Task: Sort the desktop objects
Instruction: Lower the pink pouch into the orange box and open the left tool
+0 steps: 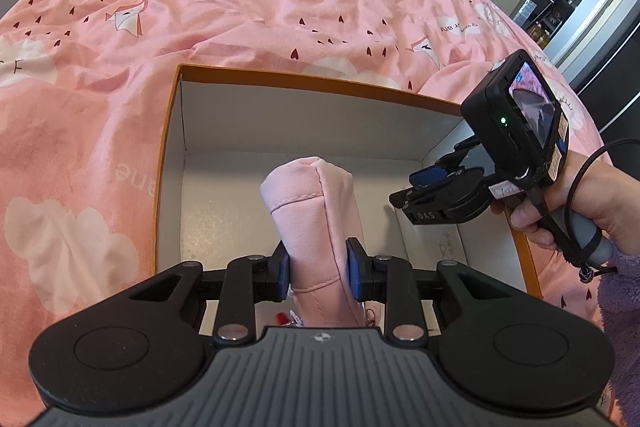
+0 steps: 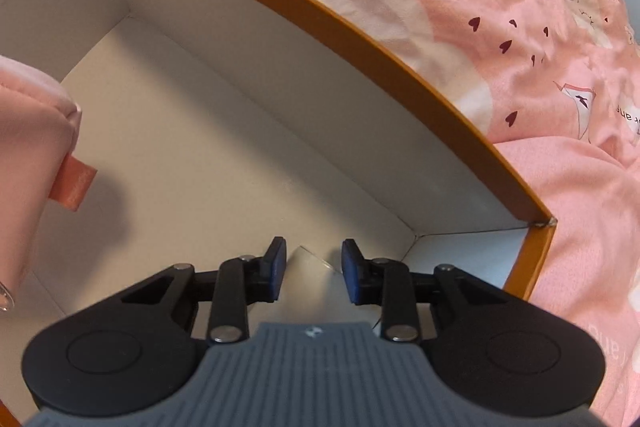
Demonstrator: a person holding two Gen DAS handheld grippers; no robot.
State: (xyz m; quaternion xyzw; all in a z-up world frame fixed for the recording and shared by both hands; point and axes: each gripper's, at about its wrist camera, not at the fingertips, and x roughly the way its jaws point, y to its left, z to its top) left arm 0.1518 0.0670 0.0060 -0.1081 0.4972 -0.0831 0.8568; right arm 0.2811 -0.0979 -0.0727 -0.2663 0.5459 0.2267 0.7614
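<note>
Left gripper [image 1: 318, 269] sits nearest in its own view, blue pads clamped on both sides of a pink pouch [image 1: 316, 211]. Pouch is soft, pale pink fabric with stitched seams and a rounded, padded far end; it stands tilted, far end up, over the inside of the box [image 1: 280, 123]. From the right wrist view the same pouch [image 2: 32, 131] fills the left edge, with a small salmon-pink ribbon tab [image 2: 76, 187] sticking out of its side seam.

Box is open-topped cardboard, orange rim and outer walls, white inside, resting on a bed under a pink quilt [image 1: 120, 47] printed with clouds, hearts and paper cranes.

Right gripper [image 2: 314, 273] points down into the right near corner of the box. Its pads stand a little apart with a thin clear sheet-like piece [image 2: 314, 261] lying on the box floor between them; cannot tell if the pads touch it, it's transparent and mostly hidden. Jaws look still.

In the left wrist view the right gripper [image 1: 412, 193] shows at the right, held by a hand [image 1: 560, 211] in a fuzzy purple sleeve [image 1: 624, 307].
</note>
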